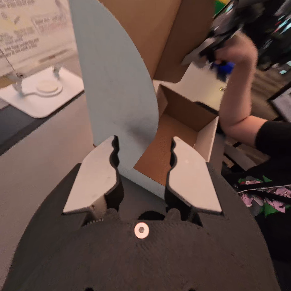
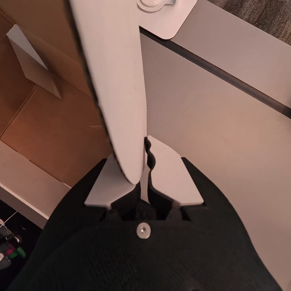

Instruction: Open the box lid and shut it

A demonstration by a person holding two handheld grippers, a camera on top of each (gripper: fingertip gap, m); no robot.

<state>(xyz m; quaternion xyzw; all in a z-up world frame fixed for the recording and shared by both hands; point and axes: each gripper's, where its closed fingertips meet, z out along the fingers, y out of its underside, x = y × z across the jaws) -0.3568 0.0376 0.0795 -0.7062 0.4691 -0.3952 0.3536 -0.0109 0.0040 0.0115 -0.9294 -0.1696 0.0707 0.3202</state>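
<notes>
The cardboard box (image 1: 181,119) stands open on the table, white outside and brown inside, with its lid (image 1: 149,31) raised. My left gripper (image 1: 144,140) is open. The lid's pale side flap (image 1: 116,78) stands between its fingers, close to the left pad (image 1: 115,151) and well clear of the right one. My right gripper (image 2: 144,140) is shut on a white lid flap (image 2: 118,78). Its right pad (image 2: 150,155) lies against the card, and the flap hides its left fingertip. The right gripper also shows, blurred, in the left wrist view (image 1: 220,47), held by a hand above the box.
A white base plate with a round disc and a sign stand (image 1: 42,94) sits at the far left of the grey table (image 1: 39,157); it also shows in the right wrist view (image 2: 165,18). A person's arm (image 1: 236,94) reaches over the box's right side.
</notes>
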